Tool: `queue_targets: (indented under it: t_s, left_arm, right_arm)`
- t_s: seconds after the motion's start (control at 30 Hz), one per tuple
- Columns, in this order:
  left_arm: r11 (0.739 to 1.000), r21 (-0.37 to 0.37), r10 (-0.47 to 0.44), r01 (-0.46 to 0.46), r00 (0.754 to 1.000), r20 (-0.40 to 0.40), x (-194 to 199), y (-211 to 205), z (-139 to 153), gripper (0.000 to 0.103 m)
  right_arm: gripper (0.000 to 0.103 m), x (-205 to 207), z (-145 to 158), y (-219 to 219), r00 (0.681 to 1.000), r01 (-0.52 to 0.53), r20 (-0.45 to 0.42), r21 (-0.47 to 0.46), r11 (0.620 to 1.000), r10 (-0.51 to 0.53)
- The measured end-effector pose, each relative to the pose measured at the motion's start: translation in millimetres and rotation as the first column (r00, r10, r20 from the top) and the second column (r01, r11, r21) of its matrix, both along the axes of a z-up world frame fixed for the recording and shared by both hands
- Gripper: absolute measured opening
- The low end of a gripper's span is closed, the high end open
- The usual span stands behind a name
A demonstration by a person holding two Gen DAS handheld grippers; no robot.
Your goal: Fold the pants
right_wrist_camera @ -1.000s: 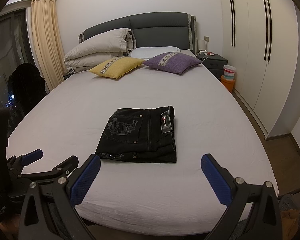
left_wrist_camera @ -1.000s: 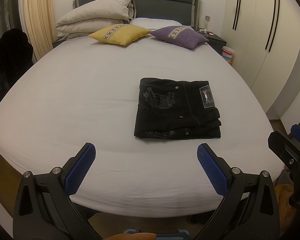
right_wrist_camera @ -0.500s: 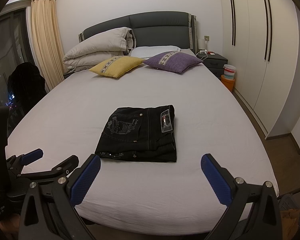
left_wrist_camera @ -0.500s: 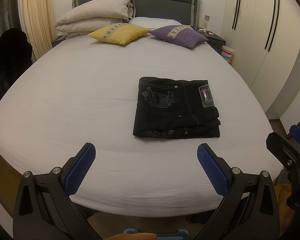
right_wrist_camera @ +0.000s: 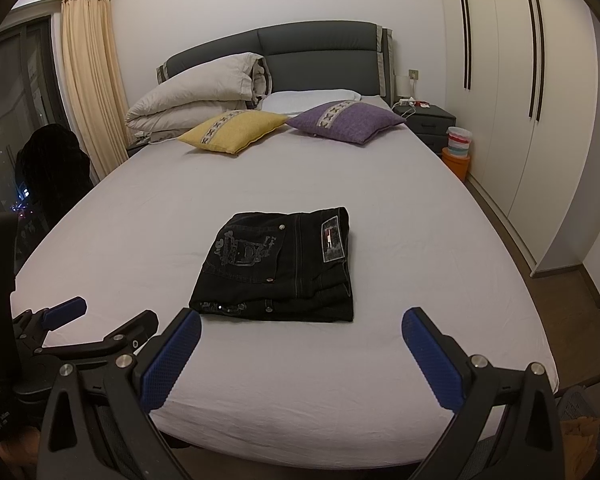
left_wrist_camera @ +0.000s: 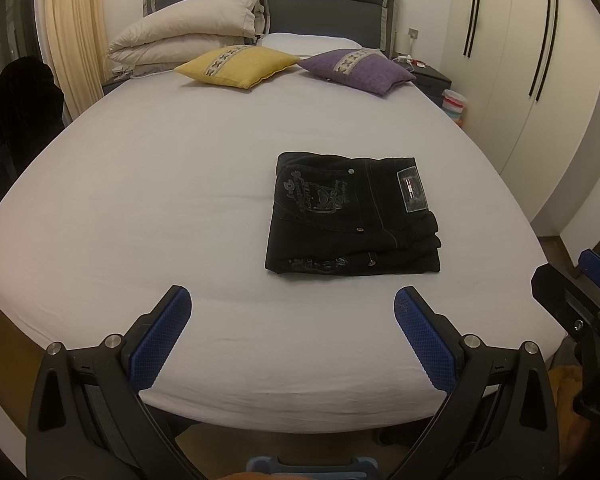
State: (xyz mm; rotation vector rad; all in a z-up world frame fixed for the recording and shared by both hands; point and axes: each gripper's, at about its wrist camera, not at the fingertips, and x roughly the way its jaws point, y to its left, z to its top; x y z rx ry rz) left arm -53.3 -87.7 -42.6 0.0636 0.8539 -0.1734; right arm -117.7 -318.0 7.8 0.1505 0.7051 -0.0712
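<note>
Left gripper [left_wrist_camera: 292,312], black frame with blue textured pads, hangs nearest, jaws wide apart, holding nothing, over the foot edge of the white-sheeted bed [left_wrist_camera: 140,208]. Right gripper [right_wrist_camera: 300,332] same build, jaws also spread, empty, just beside the left one at that foot edge. Both level, aimed toward the headboard, neither touching fabric.

Black denim pants [left_wrist_camera: 352,216] lie past the grippers, on the bed's near half, slightly right of centre in the left view. Folded into a compact stacked rectangle, back pocket embroidery and waistband patch on top, layers showing at the near edge. Fold looks done; nothing obvious left, maybe squaring edges.

Farther: yellow square cushion [left_wrist_camera: 236,66], purple square cushion [left_wrist_camera: 356,70], folded beige duvet [left_wrist_camera: 188,38] against the headboard end.
</note>
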Motion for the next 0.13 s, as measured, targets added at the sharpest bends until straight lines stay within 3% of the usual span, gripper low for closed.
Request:
queue_targets:
  t_s: [0.13]
  left_arm:
    - [1.000, 0.004, -0.004, 0.004, 1.000, 0.018, -2.8, -0.2, 1.4, 0.103]
  right_arm:
    - [0.103, -4.5, -2.5, -1.4, 1.000, 0.001, -0.002, 0.003, 1.000, -0.001]
